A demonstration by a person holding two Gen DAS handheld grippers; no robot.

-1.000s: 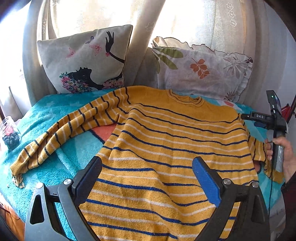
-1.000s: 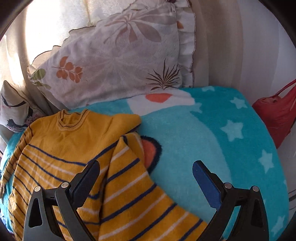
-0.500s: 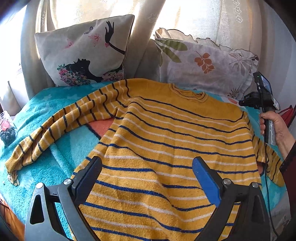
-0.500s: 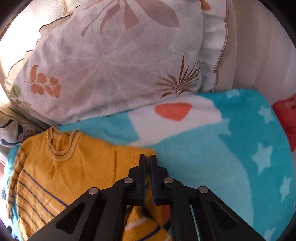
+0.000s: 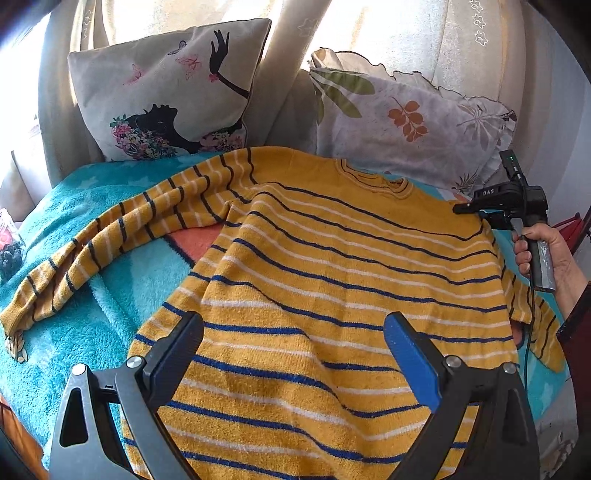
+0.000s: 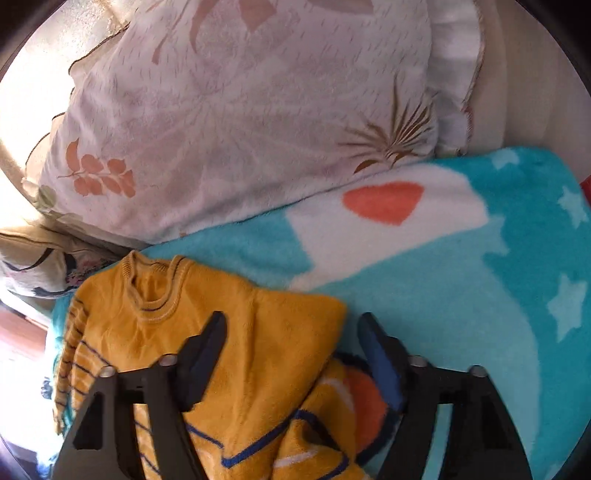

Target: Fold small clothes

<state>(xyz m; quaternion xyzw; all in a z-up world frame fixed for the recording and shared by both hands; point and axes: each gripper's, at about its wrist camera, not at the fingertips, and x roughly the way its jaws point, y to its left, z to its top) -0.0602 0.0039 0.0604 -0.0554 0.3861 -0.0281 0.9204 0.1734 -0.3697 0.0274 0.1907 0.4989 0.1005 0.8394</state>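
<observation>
One sweater point(image 5: 332, 288), yellow with blue and white stripes, lies spread flat on turquoise star blanket point(image 5: 92, 295); collar toward pillows, one sleeve point(image 5: 110, 236) stretched out to side over blanket. We hold left gripper point(image 5: 293, 354) wide open above hem, nothing between fingers. We hold right gripper point(image 6: 291, 354) part open at sweater's shoulder, fingers straddling shoulder edge, not clamped on fabric. Right hand point(image 5: 546, 254) grips its handle. Behind: leaf-print pillow point(image 6: 240, 110), silhouette pillow point(image 5: 166, 96), curtains point(image 5: 369, 33).
</observation>
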